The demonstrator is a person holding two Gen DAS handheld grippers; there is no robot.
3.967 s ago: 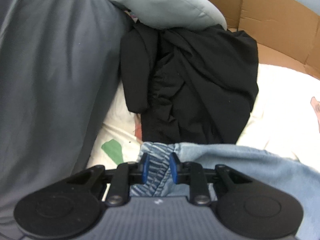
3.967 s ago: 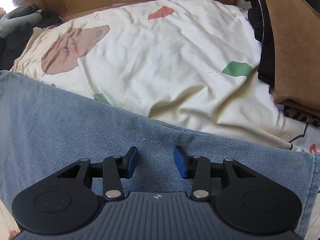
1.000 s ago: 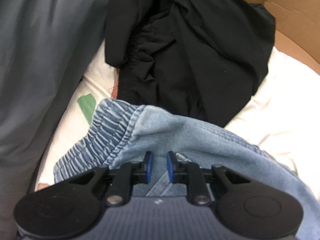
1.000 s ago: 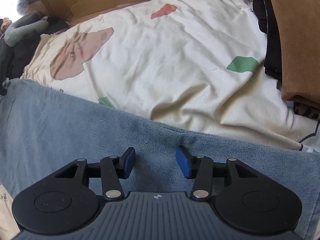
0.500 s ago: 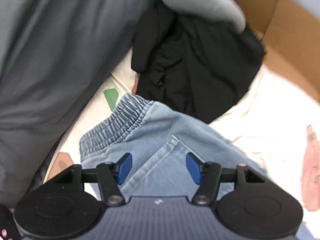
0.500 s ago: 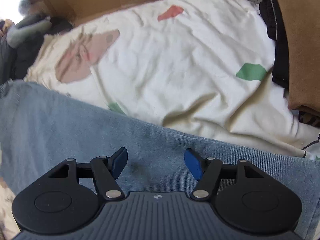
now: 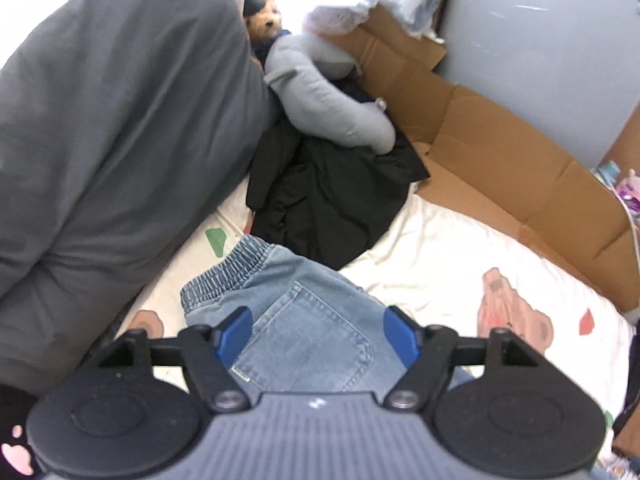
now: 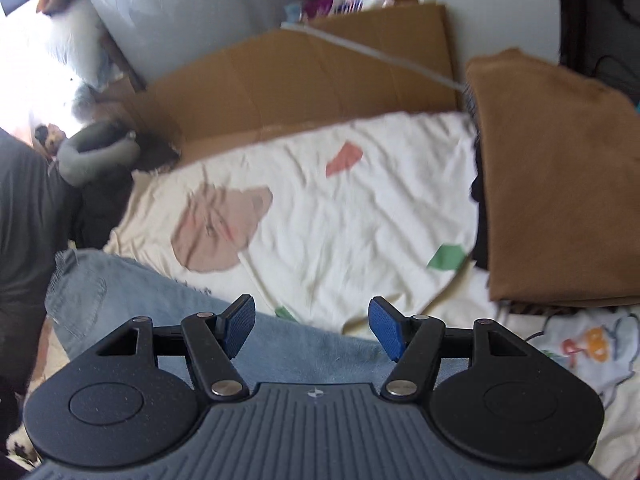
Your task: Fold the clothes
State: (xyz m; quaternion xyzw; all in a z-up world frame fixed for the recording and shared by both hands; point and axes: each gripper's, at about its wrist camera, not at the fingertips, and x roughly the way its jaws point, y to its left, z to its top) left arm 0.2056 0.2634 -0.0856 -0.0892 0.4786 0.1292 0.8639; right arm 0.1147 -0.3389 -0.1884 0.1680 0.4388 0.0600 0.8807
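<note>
Light blue jeans point(image 7: 304, 320) lie on the cream printed sheet point(image 7: 460, 252), elastic waistband toward the far left and a back pocket facing up. Above them my left gripper point(image 7: 316, 338) hangs open, holding nothing. In the right wrist view the jeans point(image 8: 132, 300) stretch across the near part of the bed, and my right gripper point(image 8: 311, 327) is raised over them, open and empty. A crumpled black garment point(image 7: 332, 196) sits just beyond the waistband.
A large grey duvet point(image 7: 112, 128) fills the left. A grey neck pillow point(image 7: 328, 100) rests on the black garment. Flattened cardboard point(image 7: 512, 168) lines the wall. A folded brown garment point(image 8: 560, 184) on a stack is at the right edge of the sheet point(image 8: 360, 216).
Both grippers have opened wide and lifted away from the jeans. The left had been shut on the denim near the waistband a second ago; the jeans now lie released on the sheet.
</note>
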